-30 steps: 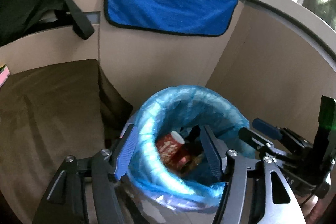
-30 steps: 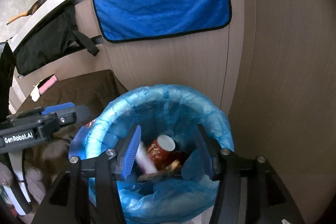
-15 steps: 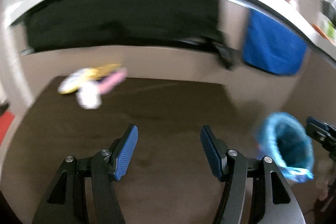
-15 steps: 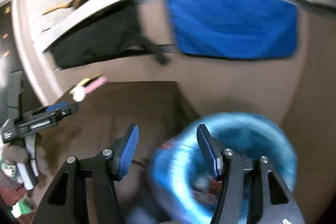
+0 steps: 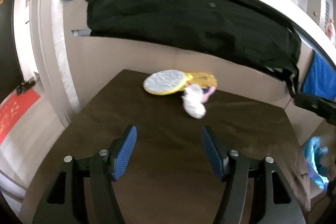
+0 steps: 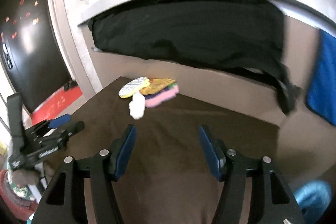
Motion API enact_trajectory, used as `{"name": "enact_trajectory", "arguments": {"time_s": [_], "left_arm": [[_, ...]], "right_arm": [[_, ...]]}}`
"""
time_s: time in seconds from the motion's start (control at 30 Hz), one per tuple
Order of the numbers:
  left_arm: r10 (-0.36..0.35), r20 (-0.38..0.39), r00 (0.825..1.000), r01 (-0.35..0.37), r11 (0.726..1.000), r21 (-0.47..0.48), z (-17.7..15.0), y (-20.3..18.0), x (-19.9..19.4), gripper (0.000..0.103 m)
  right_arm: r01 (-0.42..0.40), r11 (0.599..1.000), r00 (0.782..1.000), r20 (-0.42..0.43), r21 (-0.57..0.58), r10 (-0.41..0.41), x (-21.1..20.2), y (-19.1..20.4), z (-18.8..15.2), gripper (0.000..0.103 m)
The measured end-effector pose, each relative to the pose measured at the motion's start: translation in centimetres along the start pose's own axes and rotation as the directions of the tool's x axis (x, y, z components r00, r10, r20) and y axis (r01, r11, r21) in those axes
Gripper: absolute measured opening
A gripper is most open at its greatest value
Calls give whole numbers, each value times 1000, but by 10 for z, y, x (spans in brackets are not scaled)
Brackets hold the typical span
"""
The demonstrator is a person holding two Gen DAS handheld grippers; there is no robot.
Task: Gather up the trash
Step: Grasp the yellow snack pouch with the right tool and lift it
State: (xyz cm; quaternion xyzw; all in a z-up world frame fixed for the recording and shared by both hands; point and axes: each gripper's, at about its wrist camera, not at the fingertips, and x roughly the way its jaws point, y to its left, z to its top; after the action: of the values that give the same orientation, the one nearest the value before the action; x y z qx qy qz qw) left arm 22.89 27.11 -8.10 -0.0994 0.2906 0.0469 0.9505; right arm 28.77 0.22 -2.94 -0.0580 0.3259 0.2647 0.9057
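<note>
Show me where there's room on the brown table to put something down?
The brown table is bare from the near edge up to the white crumpled trash. It's crowded only at the far edge, where the trash, the yellow-rimmed pad and the pink stack bunch together.

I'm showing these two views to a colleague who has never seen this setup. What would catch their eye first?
Probably the bright pile at the far edge of the brown table: a yellow-rimmed silvery disc, a crumpled white wad in front of it, and pink and yellow items beside it. Above hangs a big black cloth under the counter. Both tongs, left and right, stand open and empty in the foreground.
</note>
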Motion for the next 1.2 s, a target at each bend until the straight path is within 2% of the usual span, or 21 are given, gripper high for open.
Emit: {"name": "enact_trajectory", "arguments": {"time_s": [0.23, 0.37, 0.47, 0.57, 0.67, 0.77, 0.87, 0.97, 1.03, 1.1, 1.2], "left_arm": [[-40, -24, 999, 38, 994, -101, 14, 55, 30, 65], [-78, -52, 996, 72, 991, -113, 18, 68, 50, 65], [-106, -66, 992, 99, 990, -99, 27, 73, 68, 65], [-110, -69, 992, 104, 992, -75, 38, 78, 86, 65], [-112, -62, 992, 107, 991, -80, 47, 87, 97, 65], [-118, -52, 992, 113, 989, -96, 52, 95, 103, 65], [-120, -54, 991, 113, 986, -120, 53, 100, 108, 65], [-126, -63, 990, 117, 985, -131, 51, 101, 109, 65], [-127, -66, 990, 118, 985, -127, 49, 99, 108, 65], [-138, -70, 988, 129, 984, -124, 47, 95, 105, 65], [-166, -74, 983, 156, 980, -122, 42, 87, 99, 65]], "right_arm": [[2, 1000, 998, -57, -21, -3, 103, 30, 48, 59], [37, 998, 996, -89, 55, -32, 165, 27, 62, 59], [34, 988, 994, -104, 148, -19, 199, 15, 68, 59], [25, 974, 992, -124, 224, 3, 228, 2, 68, 59], [61, 968, 988, -150, 242, -25, 250, -5, 68, 61], [14, 958, 989, -145, 288, 30, 259, -16, 65, 71], [-22, 953, 987, -148, 302, 70, 263, -19, 63, 73], [-29, 969, 983, -167, 245, 72, 260, -13, 62, 73], [-39, 979, 980, -182, 198, 76, 256, -4, 61, 70], [-59, 987, 977, -192, 153, 88, 246, 2, 57, 59], [-88, 989, 970, -214, 122, 113, 229, 5, 46, 54]]}}
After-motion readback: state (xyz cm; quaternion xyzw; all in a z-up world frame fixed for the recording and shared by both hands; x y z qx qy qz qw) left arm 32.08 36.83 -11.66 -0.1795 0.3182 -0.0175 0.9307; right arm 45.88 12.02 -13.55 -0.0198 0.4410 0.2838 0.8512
